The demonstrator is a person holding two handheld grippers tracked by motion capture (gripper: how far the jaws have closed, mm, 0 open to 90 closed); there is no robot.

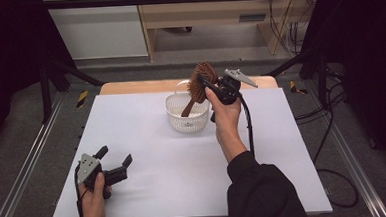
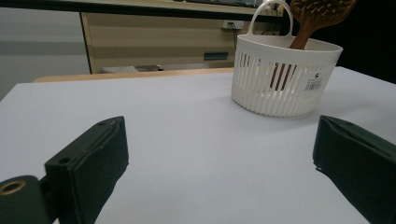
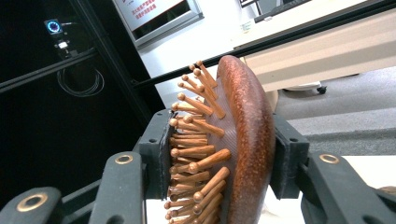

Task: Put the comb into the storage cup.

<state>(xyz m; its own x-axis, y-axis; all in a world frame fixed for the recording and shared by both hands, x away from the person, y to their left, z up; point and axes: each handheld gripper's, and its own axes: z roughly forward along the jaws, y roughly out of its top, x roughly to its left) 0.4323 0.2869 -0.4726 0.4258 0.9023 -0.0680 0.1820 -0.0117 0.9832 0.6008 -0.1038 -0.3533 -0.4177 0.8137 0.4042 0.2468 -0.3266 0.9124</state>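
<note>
One brown wooden paddle hairbrush [image 1: 198, 85] stands handle-down in the white slotted plastic basket [image 1: 180, 120], its head clamped by the right hand-held gripper [image 1: 203, 81]; a tilted release could tip the light basket. The left hand-held gripper [image 1: 114, 157] rests wide open, empty

A high camera looks forward and down over the white table [image 1: 148, 161], while two low gripper cameras look along their jaws, sharing the white basket [image 2: 285, 77] and wooden hairbrush [image 3: 243, 140].

Our left hand-held gripper [image 1: 114, 159] rests low with its jaws spread wide apart; our right hand-held gripper [image 1: 203, 81] is raised on an outstretched forearm, its jaws clamped tight.
</note>
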